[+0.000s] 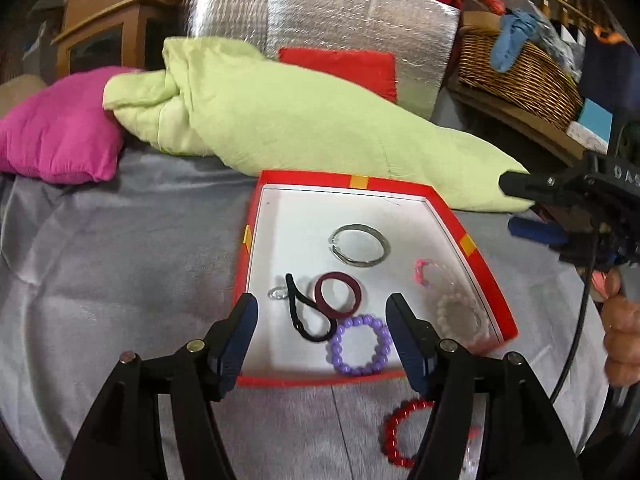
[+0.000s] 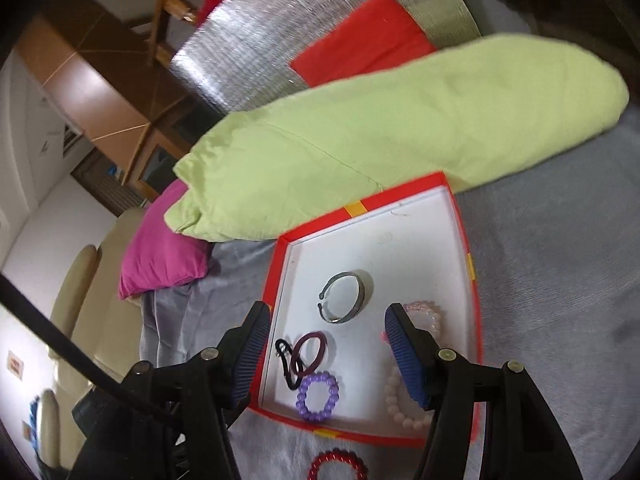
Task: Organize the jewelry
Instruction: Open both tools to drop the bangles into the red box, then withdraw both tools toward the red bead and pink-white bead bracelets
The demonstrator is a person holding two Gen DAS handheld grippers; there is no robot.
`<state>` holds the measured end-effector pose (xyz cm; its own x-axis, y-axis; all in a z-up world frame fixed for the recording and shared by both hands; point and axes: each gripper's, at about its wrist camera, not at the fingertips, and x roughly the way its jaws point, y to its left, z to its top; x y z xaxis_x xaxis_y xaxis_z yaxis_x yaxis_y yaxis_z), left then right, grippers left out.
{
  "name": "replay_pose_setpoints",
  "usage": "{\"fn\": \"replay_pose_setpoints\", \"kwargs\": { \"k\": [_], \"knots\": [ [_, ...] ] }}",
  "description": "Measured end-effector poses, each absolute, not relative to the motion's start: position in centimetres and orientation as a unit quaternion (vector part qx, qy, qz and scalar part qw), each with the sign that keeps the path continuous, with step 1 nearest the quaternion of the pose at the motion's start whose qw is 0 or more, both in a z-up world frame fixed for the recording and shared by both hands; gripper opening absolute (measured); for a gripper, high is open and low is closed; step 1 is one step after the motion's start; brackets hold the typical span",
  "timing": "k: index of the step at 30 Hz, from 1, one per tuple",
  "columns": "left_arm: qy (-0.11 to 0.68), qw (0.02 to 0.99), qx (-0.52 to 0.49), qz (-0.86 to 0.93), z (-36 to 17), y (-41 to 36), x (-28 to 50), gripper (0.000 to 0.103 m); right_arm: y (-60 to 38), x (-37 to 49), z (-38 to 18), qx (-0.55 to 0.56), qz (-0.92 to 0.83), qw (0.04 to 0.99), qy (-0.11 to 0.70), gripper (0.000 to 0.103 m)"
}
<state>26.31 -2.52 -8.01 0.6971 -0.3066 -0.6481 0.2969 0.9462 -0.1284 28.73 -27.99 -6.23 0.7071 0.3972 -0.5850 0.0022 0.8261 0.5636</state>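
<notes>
A red bead bracelet [image 1: 404,434] lies on the grey sheet [image 1: 120,240] just outside the red box [image 1: 486,280]. Inside: purple bead bracelet [image 1: 360,346], maroon hair tie [image 1: 338,292], silver bangle [image 1: 359,245]. A green pillow [image 1: 300,120] lies beyond. Left gripper [image 1: 322,336] and right gripper [image 2: 326,354] hover spread wide, empty.

red bead bracelet [image 2: 337,467]: cut off by the bottom edge
white bead bracelet [image 1: 460,315]: blurred
pink bracelet [image 2: 424,314]: partly behind a tong finger

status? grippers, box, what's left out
Left gripper open, empty. Right gripper open, empty. Red bracelet outside red box. Nothing blocking.
</notes>
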Motion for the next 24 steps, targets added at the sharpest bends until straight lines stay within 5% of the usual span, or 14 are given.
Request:
{"fn": "replay_pose_setpoints", "kwargs": {
  "k": [24],
  "knots": [
    [0.38, 0.915, 0.088, -0.103, -9.5, -0.6, 17.3, 0.069, -27.6, 15.4, -7.0, 0.164, 0.092, 0.911, 0.368, 0.062]
  ]
}}
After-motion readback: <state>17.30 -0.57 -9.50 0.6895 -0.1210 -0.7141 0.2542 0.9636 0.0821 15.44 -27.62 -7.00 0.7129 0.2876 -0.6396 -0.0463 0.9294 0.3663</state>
